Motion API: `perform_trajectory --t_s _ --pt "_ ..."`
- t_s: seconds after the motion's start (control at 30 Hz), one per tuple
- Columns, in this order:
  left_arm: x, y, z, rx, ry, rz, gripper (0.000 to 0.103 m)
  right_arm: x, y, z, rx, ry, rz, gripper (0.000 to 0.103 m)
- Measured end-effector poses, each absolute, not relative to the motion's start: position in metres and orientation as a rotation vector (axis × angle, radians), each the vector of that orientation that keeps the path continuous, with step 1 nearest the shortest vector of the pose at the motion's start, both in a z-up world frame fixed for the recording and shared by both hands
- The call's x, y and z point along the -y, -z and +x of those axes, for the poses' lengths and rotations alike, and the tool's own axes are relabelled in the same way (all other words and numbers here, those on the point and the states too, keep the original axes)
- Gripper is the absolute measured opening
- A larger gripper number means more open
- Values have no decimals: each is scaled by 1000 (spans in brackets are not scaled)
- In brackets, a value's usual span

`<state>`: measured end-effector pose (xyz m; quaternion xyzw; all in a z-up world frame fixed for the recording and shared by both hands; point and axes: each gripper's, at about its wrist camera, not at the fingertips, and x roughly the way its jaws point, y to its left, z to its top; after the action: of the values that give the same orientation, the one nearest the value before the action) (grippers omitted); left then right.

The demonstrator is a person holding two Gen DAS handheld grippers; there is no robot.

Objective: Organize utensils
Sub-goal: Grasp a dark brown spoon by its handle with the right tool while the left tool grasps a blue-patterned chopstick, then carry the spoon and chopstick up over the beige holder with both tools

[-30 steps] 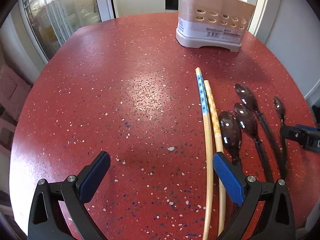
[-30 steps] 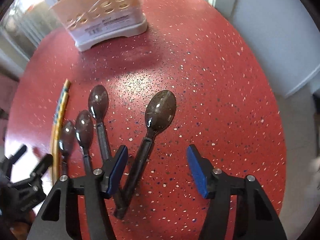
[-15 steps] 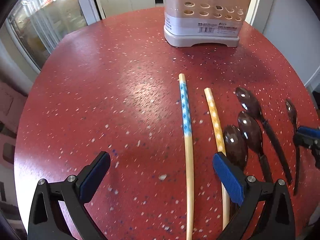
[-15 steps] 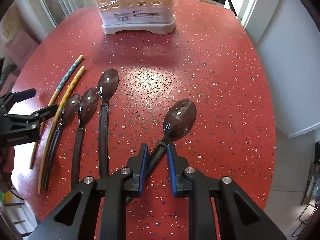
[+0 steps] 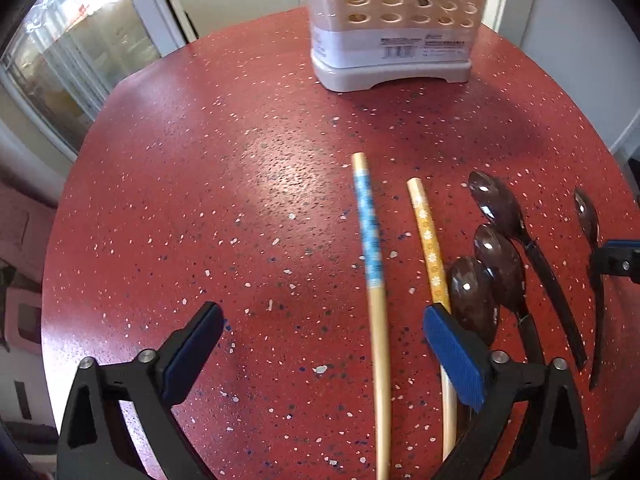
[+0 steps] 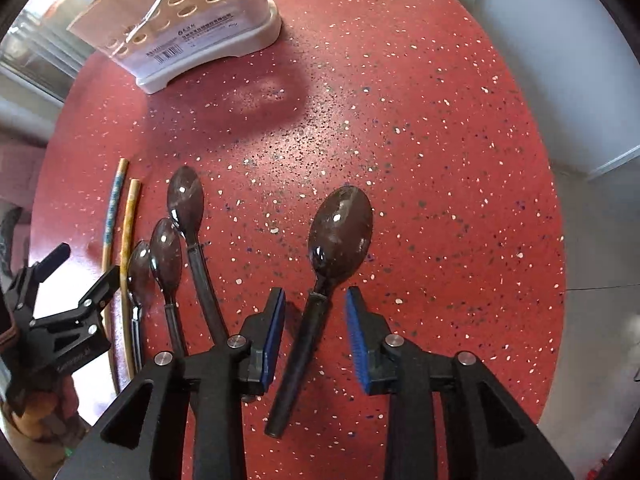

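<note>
Between the parted jaws of the right gripper [image 6: 314,334] lies the handle of a large dark spoon [image 6: 340,228], its bowl ahead of the fingertips and its handle end back under the gripper body. Neither blue pad appears to touch the handle; the jaws stand open with a gap on each side. To the left of these jaws three smaller dark spoons [image 6: 176,236] lie side by side, then two chopsticks at the far left.

In the left wrist view the left gripper [image 5: 320,344] has its jaws wide open. The blue-patterned chopstick [image 5: 370,240] lies between them, nearer the right pad; the yellow-patterned chopstick [image 5: 430,240] passes beneath that right pad. Beyond both sets of jaws stands the white perforated utensil holder [image 5: 390,40] on the red speckled table [image 5: 200,200].

Likely risks: the spoon handle lies at a slant across the right jaws, so closing may twist or skid it; the left right-hand pad may trap the yellow chopstick or nudge the adjacent spoon.

Both grippers are held low and pitched forward over the table, fingers pointing toward the holder.
</note>
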<state>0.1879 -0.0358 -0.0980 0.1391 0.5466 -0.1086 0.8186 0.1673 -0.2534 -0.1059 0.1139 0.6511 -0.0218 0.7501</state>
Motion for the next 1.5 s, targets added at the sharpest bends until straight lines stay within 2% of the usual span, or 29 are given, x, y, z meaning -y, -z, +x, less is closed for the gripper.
perform_trajectory --t_s 0.17,0.27,0.33,0.43,0.47,0.57,0.63,0.87,1.23,1.5 --pt "46 96 192 -1174 248 337 103 220 106 167 -1381 68 17 37" --pt "48 94 197 -1211 282 292 103 216 108 166 -1364 46 4 33" --pt "49 92 197 -1233 327 262 91 219 109 166 -1370 26 16 30" --pt "46 89 202 -1249 344 242 83 224 107 161 -1375 -8 7 16" --pt "48 88 201 -1251 351 243 81 224 107 160 -1373 -18 -4 16" --pt "59 83 197 -1253 374 258 64 226 106 156 -1348 -44 -20 15" --pt "69 80 192 -1251 396 270 36 227 104 142 -1335 -58 -19 15" --pt "68 70 160 -1121 371 220 36 243 99 114 -1270 -135 54 12" --pt "40 14 112 -856 330 62 36 268 59 86 -1083 -256 169 12" --pt "23 -7 104 -777 299 -23 36 283 34 73 -941 -338 242 12"
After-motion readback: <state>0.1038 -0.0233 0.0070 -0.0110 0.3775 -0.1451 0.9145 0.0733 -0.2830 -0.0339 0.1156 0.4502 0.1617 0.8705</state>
